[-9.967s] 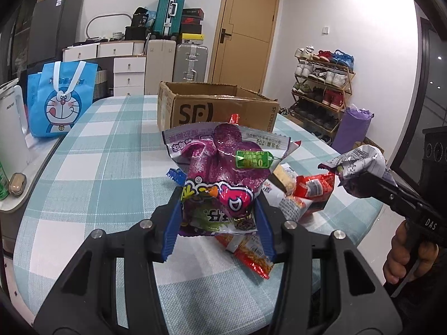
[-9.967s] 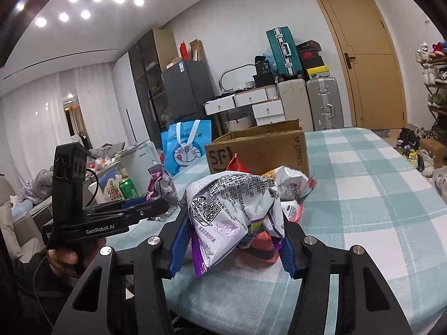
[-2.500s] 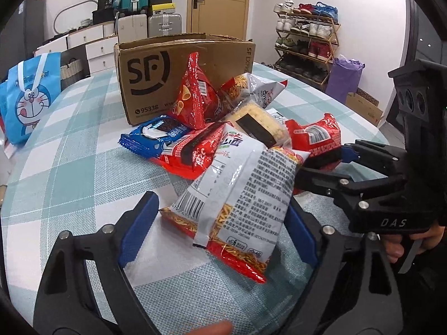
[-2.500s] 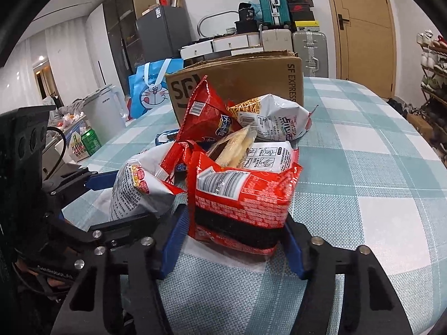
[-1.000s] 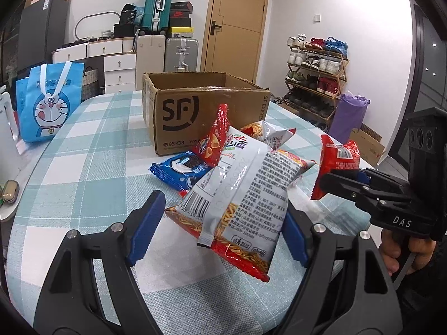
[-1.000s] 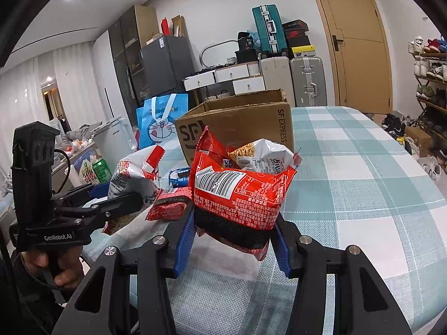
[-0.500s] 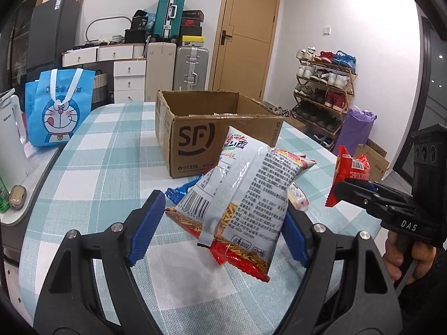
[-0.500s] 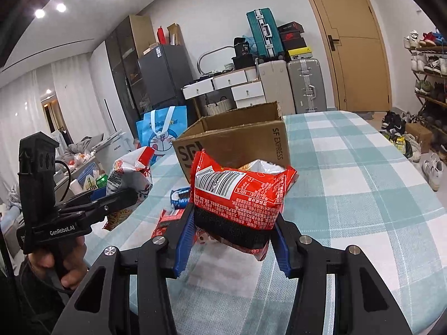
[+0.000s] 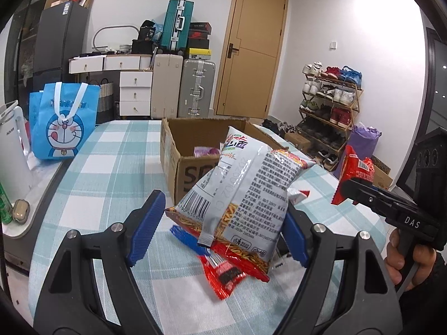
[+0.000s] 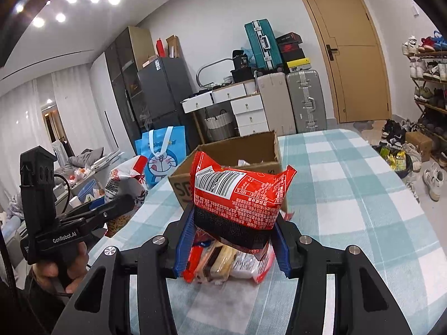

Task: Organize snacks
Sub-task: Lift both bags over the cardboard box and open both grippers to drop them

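Observation:
My left gripper [image 9: 220, 229] is shut on a white-and-red noodle snack bag [image 9: 245, 195] and holds it raised above the table, just in front of the open cardboard box [image 9: 181, 145]. My right gripper [image 10: 232, 240] is shut on a red-and-black snack packet [image 10: 240, 198], also raised near the box [image 10: 245, 145]. A purple packet [image 9: 205, 150] lies inside the box. Loose snacks lie on the table below: a red packet [image 9: 223, 273] and a blue one [image 9: 184, 237] in the left wrist view, several packets [image 10: 223, 259] in the right wrist view.
The table has a teal checked cloth [image 9: 111, 167]. A blue Doraemon bag [image 9: 62, 122] stands at its left edge beside a white appliance [image 9: 12, 150]. Suitcases, drawers and a door stand behind. A shoe rack [image 9: 329, 111] is at the right.
Both grippers have risen with their packets and moved toward the box. The box opening and the purple packet inside now show.

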Action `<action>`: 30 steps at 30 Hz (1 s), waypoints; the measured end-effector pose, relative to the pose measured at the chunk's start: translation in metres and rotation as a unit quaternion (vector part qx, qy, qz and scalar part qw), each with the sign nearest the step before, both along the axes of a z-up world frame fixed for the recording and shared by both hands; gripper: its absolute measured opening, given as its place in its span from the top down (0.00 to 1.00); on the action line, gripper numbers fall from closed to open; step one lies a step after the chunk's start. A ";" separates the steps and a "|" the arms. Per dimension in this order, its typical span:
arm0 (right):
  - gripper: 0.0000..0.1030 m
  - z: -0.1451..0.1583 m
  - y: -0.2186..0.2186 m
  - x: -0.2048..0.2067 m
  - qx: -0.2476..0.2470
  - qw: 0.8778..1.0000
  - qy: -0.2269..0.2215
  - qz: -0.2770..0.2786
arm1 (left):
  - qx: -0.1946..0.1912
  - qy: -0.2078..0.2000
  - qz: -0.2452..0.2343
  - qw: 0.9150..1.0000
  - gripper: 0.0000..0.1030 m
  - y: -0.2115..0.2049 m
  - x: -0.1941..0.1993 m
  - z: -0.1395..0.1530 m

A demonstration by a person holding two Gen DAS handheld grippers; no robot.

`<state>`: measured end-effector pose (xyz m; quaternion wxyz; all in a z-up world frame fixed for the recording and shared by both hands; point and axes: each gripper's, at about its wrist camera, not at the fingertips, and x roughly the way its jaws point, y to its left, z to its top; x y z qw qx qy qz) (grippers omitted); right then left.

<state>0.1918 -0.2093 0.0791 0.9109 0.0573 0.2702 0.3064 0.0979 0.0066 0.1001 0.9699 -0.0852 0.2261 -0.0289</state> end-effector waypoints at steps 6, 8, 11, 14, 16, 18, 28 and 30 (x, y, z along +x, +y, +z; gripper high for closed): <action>0.51 0.017 0.001 0.010 0.005 1.000 -0.013 -0.001 | 0.003 -0.006 0.009 1.000 0.25 0.000 0.018 0.014; 0.51 0.022 0.003 0.013 0.005 1.000 -0.016 0.001 | 0.006 -0.010 0.011 1.000 0.25 -0.001 0.023 0.018; 0.51 0.027 0.006 0.017 0.004 1.000 -0.020 0.003 | 0.013 -0.015 0.013 1.000 0.25 -0.002 0.031 0.025; 0.51 0.031 0.011 0.023 0.007 1.000 -0.019 0.007 | 0.018 -0.020 0.015 1.000 0.25 -0.004 0.039 0.032; 0.51 0.033 0.015 0.028 0.006 1.000 -0.019 0.010 | 0.023 -0.024 0.018 0.999 0.25 -0.005 0.045 0.037; 0.51 0.035 0.019 0.031 0.005 1.000 -0.019 0.013 | 0.025 -0.024 0.019 0.999 0.25 -0.006 0.052 0.041; 0.51 0.042 0.039 0.051 0.008 1.000 -0.013 0.022 | 0.025 -0.018 0.023 0.999 0.25 -0.007 0.087 0.047; 0.51 0.043 0.042 0.055 0.006 1.000 -0.012 0.022 | 0.026 -0.016 0.025 0.999 0.25 -0.007 0.096 0.048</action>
